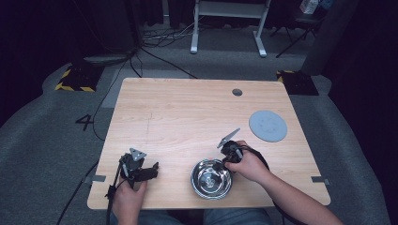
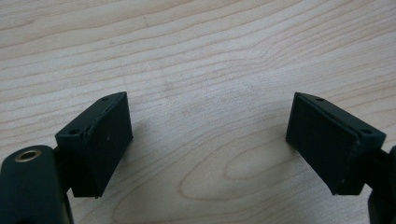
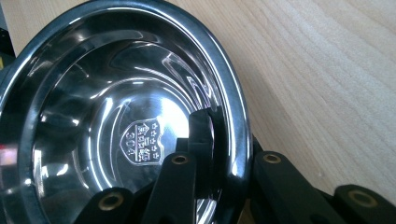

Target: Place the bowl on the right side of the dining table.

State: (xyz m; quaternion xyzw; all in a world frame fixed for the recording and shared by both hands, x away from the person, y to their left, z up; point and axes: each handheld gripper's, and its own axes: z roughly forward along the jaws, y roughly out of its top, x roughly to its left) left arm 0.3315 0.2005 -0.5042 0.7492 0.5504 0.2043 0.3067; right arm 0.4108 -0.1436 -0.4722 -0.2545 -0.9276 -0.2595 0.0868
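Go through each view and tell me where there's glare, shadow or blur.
High view: the wooden table is evenly lit, the room behind dark; the steel bowl glints. Left gripper view: sharp wood grain, soft shadows under the open left tool. Right gripper view: bright streaks of glare inside the bowl, whose rim the right tool grips; the nearest jaw parts are blurred.

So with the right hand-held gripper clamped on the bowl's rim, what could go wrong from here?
The right hand-held gripper pinches only the thin, polished rim of the bowl, so the bowl may slip or swing when lifted. The bowl sits near the table's front edge, so a slip could send it off. The left hand-held gripper stands open, off to the side, giving no support.
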